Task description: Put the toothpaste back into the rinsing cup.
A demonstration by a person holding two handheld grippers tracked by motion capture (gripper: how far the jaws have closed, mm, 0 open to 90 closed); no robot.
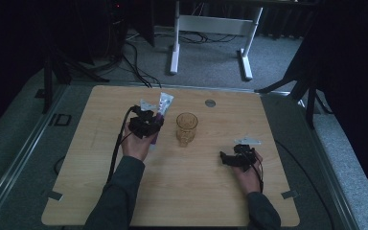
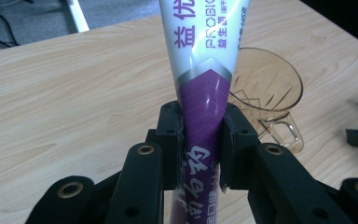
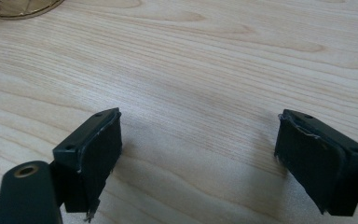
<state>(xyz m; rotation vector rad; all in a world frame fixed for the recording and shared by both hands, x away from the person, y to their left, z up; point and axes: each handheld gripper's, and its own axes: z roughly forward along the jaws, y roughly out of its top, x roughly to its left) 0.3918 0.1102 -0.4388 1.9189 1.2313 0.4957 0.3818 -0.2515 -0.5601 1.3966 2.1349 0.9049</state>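
left gripper point(image 2: 203, 140) clamps a purple-and-white tube point(image 2: 204, 70) by its lower part, just beside the amber glass mug point(image 2: 270, 88); right gripper point(image 3: 198, 154) rests wide apart over bare wooden table point(image 3: 205, 70).

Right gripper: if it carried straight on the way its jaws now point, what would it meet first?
Probably bare table. The right gripper, jaws open and empty, looks along the wood. The amber glass mug sits off to the upper left of its view, so likely outside that line, though depth is unclear.
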